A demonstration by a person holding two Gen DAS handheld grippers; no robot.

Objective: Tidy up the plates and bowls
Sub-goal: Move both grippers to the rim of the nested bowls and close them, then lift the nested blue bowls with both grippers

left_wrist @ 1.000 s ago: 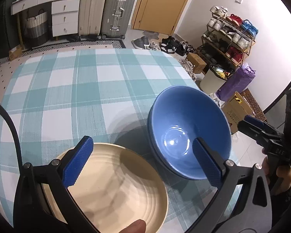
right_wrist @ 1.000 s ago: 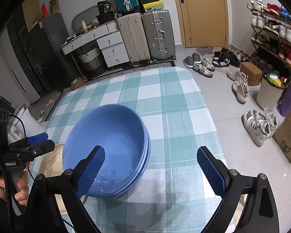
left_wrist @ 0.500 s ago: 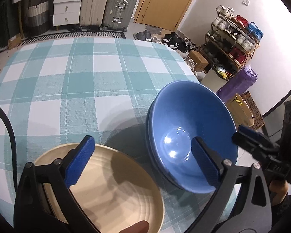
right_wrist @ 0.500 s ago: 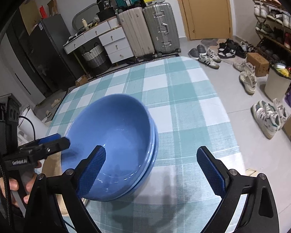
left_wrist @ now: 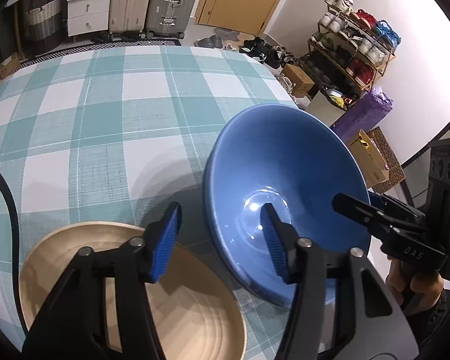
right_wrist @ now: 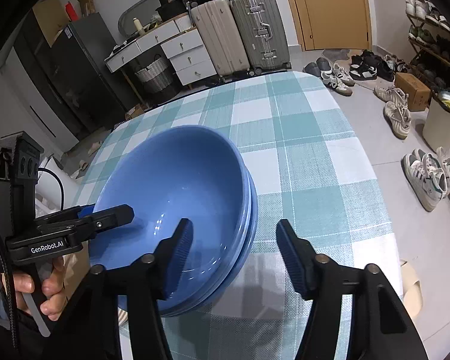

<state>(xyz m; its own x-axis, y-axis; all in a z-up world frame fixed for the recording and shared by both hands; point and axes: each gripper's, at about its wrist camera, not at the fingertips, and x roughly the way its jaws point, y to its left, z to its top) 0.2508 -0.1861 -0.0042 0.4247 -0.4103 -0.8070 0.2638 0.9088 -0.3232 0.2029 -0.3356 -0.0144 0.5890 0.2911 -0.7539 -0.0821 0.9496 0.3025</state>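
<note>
A stack of blue bowls [left_wrist: 285, 174] [right_wrist: 177, 186] sits on the checked tablecloth, tilted in both views. A cream plate [left_wrist: 177, 306] lies to its left, near the table's front edge. My left gripper [left_wrist: 222, 237] is partly open and straddles the near left rim of the bowls, one finger inside, one outside. My right gripper [right_wrist: 234, 249] is partly open and straddles the right rim the same way. Each gripper shows in the other's view, the right [left_wrist: 387, 219] and the left [right_wrist: 84, 219], at opposite rims.
The teal and white checked table [left_wrist: 105, 114] [right_wrist: 315, 156] stretches beyond the bowls. Suitcases [right_wrist: 243, 30], drawers [right_wrist: 183, 51], shoes [right_wrist: 426, 174] and a shoe rack [left_wrist: 354, 48] stand on the floor around it. The table's right edge drops off close to the bowls.
Both grippers have narrowed from wide open and moved in over opposite rims of the blue bowls. The bowls now look more tilted and shifted slightly.
</note>
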